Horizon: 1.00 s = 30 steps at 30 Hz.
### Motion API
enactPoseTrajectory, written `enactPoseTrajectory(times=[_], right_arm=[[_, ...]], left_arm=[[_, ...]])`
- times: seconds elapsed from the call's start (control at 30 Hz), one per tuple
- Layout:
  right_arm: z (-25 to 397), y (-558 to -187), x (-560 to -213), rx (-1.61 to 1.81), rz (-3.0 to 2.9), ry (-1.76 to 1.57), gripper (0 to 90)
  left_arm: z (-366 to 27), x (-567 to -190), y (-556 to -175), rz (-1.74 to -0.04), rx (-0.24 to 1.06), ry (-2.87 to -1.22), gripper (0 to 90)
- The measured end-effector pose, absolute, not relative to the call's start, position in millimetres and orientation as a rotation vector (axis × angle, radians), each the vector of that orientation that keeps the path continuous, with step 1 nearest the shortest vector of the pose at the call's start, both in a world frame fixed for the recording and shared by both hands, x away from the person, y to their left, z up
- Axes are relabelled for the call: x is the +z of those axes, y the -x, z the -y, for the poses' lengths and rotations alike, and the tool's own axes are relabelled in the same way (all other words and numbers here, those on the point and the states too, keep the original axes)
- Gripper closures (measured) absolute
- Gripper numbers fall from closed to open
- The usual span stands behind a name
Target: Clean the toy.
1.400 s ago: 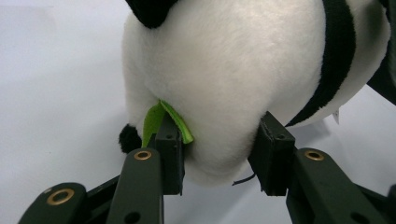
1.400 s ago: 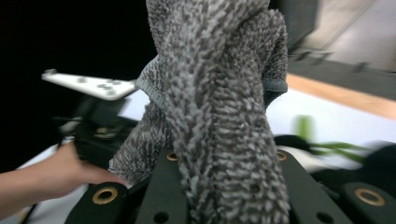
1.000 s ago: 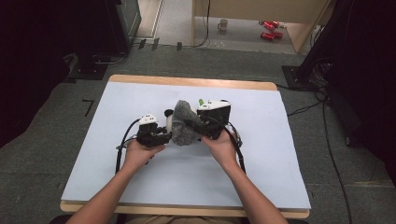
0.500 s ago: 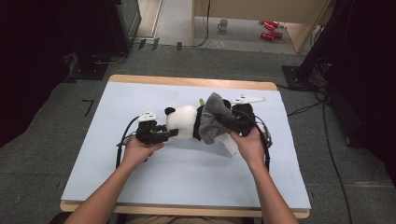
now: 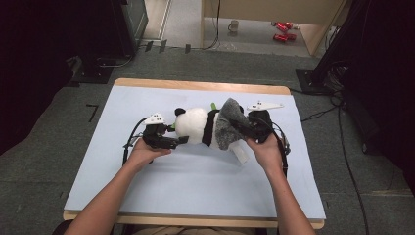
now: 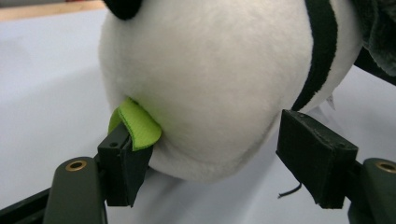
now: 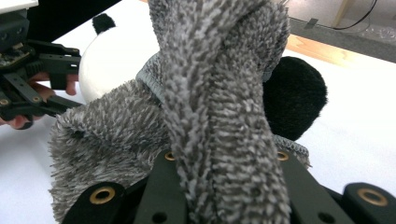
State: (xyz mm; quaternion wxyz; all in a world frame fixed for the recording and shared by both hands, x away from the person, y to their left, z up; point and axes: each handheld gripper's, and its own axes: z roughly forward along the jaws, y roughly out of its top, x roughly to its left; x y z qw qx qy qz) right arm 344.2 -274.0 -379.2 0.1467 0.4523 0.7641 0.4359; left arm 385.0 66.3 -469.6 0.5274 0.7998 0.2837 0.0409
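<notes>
Between left gripper jaws, panda's head.

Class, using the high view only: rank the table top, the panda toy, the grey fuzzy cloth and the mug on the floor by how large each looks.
1. table top
2. panda toy
3. grey fuzzy cloth, slightly smaller than the panda
4. mug, which lies farther off, so it looks smaller

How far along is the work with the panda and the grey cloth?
Done: the cloth is off the panda's head. In hand: the right gripper grips the cloth over the body, and the left gripper's jaws stand open around the head. Left: the body is not yet uncovered.
</notes>
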Motion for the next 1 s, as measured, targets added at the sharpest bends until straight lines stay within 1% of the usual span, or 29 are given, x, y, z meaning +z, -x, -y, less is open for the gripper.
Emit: enactPoseTrajectory(times=[0.2,0.33,0.4,0.43,0.53,0.67,0.8,1.0], right_arm=[[274.7,-347.5,-381.3,1.273,-2.206,-1.302,79.3],[274.2,-348.7,-382.7,1.29,-2.202,-1.311,79.3],[273.9,-349.3,-383.2,1.3,-2.195,-1.319,79.2],[273.8,-349.9,-383.2,1.305,-2.188,-1.317,79.2],[273.6,-350.4,-381.3,1.325,-2.164,-1.342,79.2],[271.5,-349.0,-372.2,1.402,-2.131,-1.38,79.5],[253.4,-344.2,-361.8,1.455,-2.134,-1.313,79.5],[206.9,-351.8,-356.5,1.496,-2.21,-1.253,79.4]], left_arm=[[-66.4,-477.3,-392.3,-0.642,0.1,-1.879,25.0],[-57.5,-478.8,-392.5,-0.658,0.161,-1.896,20.8],[-53.9,-479.9,-391.3,-0.657,0.21,-1.917,21.8],[-53.5,-479.6,-391.0,-0.662,0.217,-1.92,23.9],[-53.9,-478.1,-390.7,-0.693,0.203,-1.914,29.7],[-53.3,-475.9,-389.4,-0.726,0.185,-1.911,32.3],[-49.9,-472.4,-385.4,-0.759,0.186,-1.918,32.5],[-41.1,-468.4,-376.4,-0.769,0.181,-1.926,35.5]])
